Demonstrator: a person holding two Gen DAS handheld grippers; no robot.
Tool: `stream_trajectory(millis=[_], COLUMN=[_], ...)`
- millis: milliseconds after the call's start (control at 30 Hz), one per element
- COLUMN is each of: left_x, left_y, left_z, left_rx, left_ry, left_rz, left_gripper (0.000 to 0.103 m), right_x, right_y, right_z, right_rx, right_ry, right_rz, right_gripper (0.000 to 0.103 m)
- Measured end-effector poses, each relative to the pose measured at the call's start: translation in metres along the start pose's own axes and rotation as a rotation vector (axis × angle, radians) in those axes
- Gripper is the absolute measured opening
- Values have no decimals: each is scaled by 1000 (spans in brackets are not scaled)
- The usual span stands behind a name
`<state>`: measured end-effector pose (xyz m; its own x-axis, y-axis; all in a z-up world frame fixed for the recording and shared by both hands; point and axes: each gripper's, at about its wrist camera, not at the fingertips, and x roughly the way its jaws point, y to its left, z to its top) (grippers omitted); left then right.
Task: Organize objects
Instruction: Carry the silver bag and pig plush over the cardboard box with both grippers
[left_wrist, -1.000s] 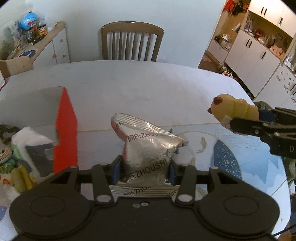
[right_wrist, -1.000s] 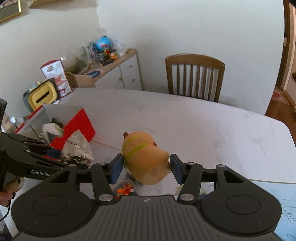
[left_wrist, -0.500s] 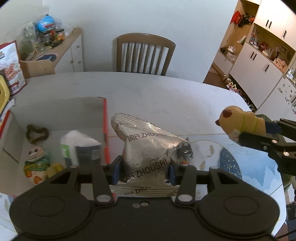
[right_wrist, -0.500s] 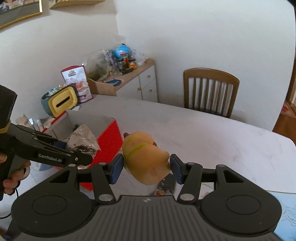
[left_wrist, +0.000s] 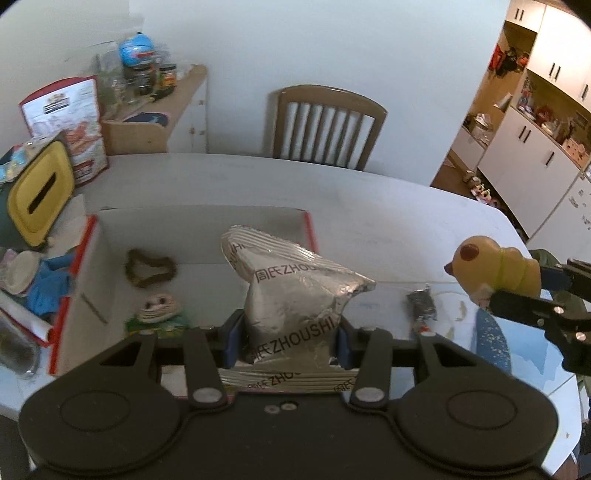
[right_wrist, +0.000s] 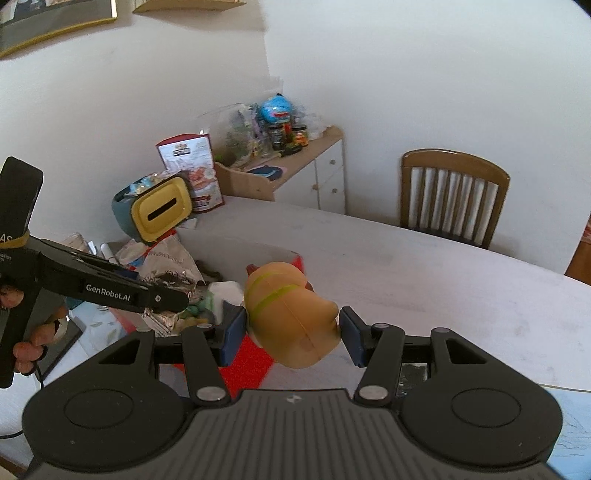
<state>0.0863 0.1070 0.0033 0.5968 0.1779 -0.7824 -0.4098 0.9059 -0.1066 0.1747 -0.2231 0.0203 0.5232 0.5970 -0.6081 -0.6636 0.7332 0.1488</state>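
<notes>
Carrying 2 items toward the red-edged box (left_wrist: 310, 236) at frame centre. Left tool (left_wrist: 282, 336) pinching silver snack bag (left_wrist: 291, 295), right tool (right_wrist: 291, 332) pinching yellow toy (right_wrist: 291, 317). Next: lower, then release inside.

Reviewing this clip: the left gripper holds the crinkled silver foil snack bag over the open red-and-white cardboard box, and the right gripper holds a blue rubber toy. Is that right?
Not quite. The left gripper does hold the crinkled silver foil snack bag over the open red-and-white cardboard box, but the right gripper holds a yellow-orange rubber toy with green bands, not a blue one. The right wrist view shows it.
</notes>
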Motion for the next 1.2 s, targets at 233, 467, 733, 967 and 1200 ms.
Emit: stream_trajectory(millis=[233,467,733,967,1200], left_x=[-1,5,22,39,59], left_y=[46,85,115,128,135], left_z=[0,3,11,18,27], left_rx=[-35,-54,-61,-44,-18], left_ry=[5,13,25,39,53], left_rz=[26,41,52,54,55], left_gripper=[46,46,46,46,46], right_x=[26,53,92,130,169], right_y=[38,71,107,132,146], right_z=[6,8,9,2,0], right_rx=[-2,-8,-22,-29,-34], right_ry=[9,39,80,134,174], right_rz=[16,23,39,39,16], right_gripper=[55,55,55,55,55])
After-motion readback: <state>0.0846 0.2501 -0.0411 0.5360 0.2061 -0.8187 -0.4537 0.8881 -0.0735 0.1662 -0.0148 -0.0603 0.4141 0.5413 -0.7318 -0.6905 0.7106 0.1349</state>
